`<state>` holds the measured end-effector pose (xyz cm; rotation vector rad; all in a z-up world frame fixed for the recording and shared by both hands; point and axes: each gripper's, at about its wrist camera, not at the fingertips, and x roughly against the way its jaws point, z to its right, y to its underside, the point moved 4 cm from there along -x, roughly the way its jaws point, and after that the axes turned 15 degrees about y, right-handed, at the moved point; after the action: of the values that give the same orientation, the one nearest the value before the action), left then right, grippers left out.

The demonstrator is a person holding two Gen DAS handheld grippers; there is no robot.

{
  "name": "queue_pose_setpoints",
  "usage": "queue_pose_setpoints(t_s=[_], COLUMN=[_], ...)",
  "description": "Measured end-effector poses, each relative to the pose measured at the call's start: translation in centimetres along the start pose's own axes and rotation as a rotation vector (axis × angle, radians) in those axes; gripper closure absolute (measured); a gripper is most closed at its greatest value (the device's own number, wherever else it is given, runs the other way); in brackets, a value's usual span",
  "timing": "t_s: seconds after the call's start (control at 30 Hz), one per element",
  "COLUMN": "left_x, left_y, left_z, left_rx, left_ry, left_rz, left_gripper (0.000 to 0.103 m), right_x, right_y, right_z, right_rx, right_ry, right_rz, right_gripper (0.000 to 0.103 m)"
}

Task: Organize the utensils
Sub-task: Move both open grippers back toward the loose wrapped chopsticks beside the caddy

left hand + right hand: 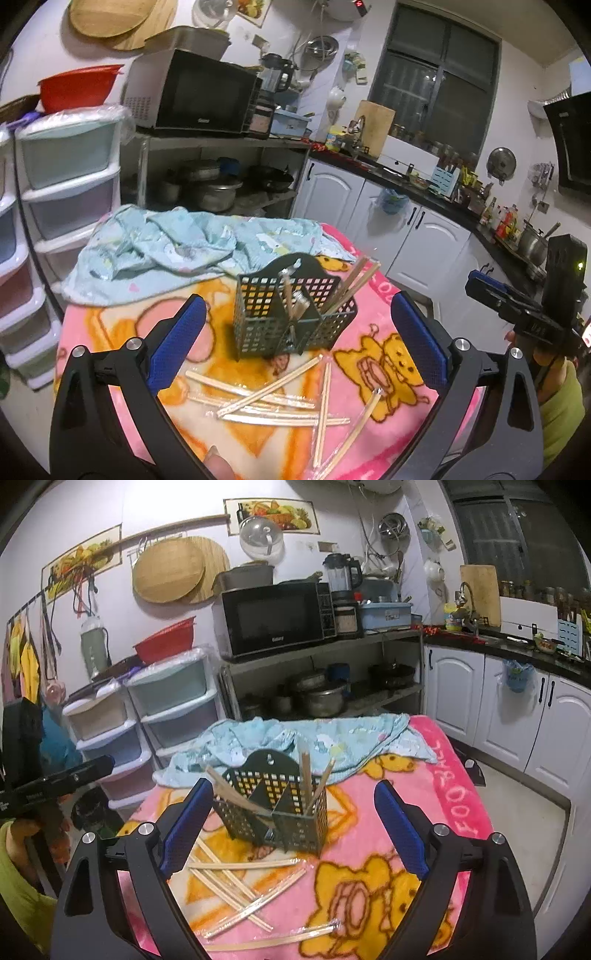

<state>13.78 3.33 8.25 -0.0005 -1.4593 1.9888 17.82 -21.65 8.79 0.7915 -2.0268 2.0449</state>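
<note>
1. Right now both grippers hover above a small table draped in a pink cartoon blanket (373, 295), each one empty with its blue-padded fingers spread wide.
2. From the left wrist view, the left gripper (295, 343) frames the dark green utensil caddy (291, 314), which stands upright at the centre of the frame, between the two pads (177, 347) and beyond them.
3. The caddy is a perforated plastic basket with a divider; a few chopsticks (351, 284) lean out of its right compartment toward the upper right, and a couple of wrapped pieces stand in the middle section.
4. Below the caddy, in the lower centre of that frame, loose wrapped chopsticks (266, 398) lie crossed over one another on the blanket, in clear plastic sleeves.
5. A crumpled light blue cloth (166, 251) sits behind the caddy, toward the upper left of the table.
6. At the right edge of the left wrist view, the right gripper (491, 291) shows side-on, held well apart from the caddy; from this angle its jaw gap is not clear.
7. In the right wrist view, the right gripper (291, 830) shows its fingers wide, with the caddy (280, 808) between them near the centre and the scattered chopsticks (236, 886) in the lower left centre.
8. Behind the table, a microwave (273, 616) sits on a metal shelf in the upper centre.
</note>
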Motion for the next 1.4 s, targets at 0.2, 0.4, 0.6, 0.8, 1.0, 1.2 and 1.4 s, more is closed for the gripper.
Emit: queue_pose_setpoints(t_s=[0.2, 0.4, 0.6, 0.8, 1.0, 1.2, 1.4], left_x=[0.4, 0.2, -0.1, -0.6, -1.1, -2.0, -3.4], left_y=[1.2, 2.5, 4.3, 5.5, 7.1, 9.2, 10.4], left_z=[-1.0, -2.2, -2.8, -3.0, -3.7, -4.6, -6.0], left_rx=[0.018, 0.057, 0.068, 0.072, 0.081, 0.095, 0.129], left_ry=[-0.019, -0.028, -0.028, -0.024, -0.025, -0.017, -0.019], left_rz=[-0.006, -0.011, -0.036, -0.068, -0.105, -0.148, -0.183], left_gripper=[0.011, 0.011, 0.011, 0.011, 0.011, 0.011, 0.011], right_x=[-0.8, -1.5, -2.1, -3.0, -4.3, -6.5, -8.0], right_y=[1.6, 3.2, 4.8, 6.3, 7.7, 9.5, 10.5], right_z=[-0.6, -1.4, -1.8, -2.1, -2.2, -1.8, -1.6], right_rx=[-0.004, 0.019, 0.037, 0.054, 0.067, 0.073, 0.075], right_ry=[-0.011, -0.011, -0.010, -0.007, 0.003, 0.034, 0.054], right_rz=[-0.034, -0.064, -0.094, -0.132, -0.172, -0.229, -0.262], right_gripper=[0.017, 0.017, 0.017, 0.017, 0.017, 0.017, 0.017])
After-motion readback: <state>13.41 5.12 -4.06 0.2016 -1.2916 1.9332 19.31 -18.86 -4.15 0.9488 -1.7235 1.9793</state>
